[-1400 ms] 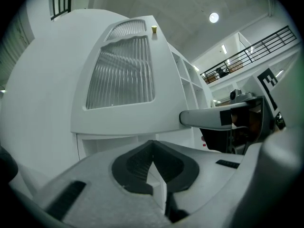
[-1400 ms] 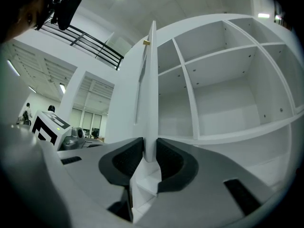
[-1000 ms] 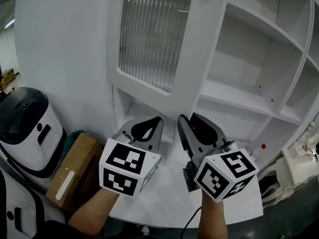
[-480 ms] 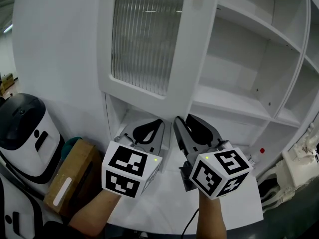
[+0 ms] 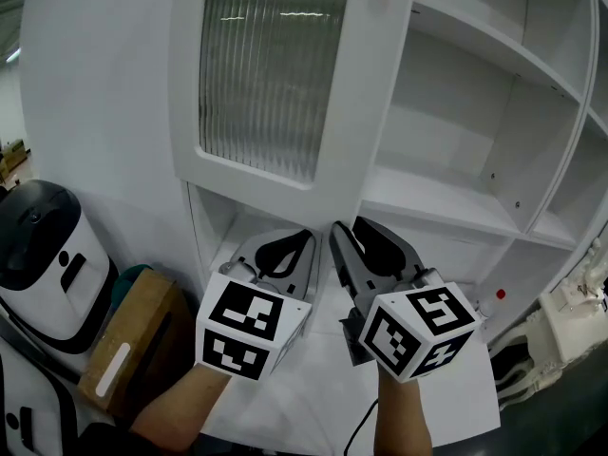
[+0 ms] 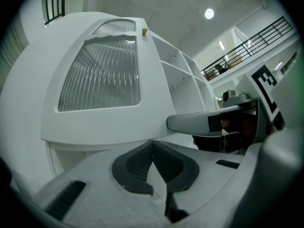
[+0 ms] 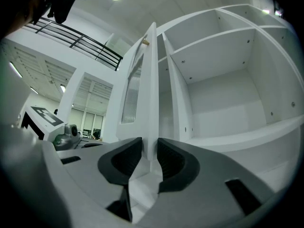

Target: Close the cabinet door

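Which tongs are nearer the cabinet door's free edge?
Right. Right tongs have the edge of the cabinet door between their jaws, which have just been opening. Left tongs sit below its face.

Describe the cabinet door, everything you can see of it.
The cabinet door is white, with a ribbed glass pane under a wavy top edge and a small knob near its top corner. It stands upright, swung open from the shelved cabinet. The right gripper, whose jaws have just been opening, is lined up on its free edge, which shows between them; contact is unclear.
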The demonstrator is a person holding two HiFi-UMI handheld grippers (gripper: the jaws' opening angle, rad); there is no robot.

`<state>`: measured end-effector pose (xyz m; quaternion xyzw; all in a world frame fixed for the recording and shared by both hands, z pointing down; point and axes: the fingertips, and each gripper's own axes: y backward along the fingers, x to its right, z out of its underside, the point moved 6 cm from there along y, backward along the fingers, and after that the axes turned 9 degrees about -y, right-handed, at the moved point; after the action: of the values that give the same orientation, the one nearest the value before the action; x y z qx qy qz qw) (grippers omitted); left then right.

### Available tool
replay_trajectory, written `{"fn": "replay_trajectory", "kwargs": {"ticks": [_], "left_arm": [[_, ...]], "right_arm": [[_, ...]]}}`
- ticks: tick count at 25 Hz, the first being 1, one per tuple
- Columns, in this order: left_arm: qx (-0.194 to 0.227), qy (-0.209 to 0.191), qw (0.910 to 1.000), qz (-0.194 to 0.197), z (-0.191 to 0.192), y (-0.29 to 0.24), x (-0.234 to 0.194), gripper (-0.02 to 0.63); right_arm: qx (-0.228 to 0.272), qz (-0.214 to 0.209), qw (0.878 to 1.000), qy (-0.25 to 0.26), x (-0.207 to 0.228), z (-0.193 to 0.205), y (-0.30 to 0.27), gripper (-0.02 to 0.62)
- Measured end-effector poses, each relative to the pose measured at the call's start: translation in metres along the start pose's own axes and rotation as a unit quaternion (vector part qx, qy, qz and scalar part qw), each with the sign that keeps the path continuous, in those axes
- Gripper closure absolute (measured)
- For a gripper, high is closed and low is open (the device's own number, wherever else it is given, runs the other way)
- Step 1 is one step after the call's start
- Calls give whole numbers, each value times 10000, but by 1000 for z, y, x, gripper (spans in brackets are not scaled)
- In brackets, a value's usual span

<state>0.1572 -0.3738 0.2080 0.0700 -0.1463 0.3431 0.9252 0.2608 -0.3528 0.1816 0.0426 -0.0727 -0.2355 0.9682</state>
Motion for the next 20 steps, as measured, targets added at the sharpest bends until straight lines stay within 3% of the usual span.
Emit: {"fn": "replay_trajectory", "kwargs": {"ticks": [15, 20], "left_arm": [[6, 44, 10000, -45, 5, -32, -9, 594], [10, 51, 10000, 42, 7, -40, -10, 595]], "right_arm": [[9, 55, 9999, 119, 26, -1, -20, 485], [40, 252, 9994, 227, 32, -2, -26, 483]]}}
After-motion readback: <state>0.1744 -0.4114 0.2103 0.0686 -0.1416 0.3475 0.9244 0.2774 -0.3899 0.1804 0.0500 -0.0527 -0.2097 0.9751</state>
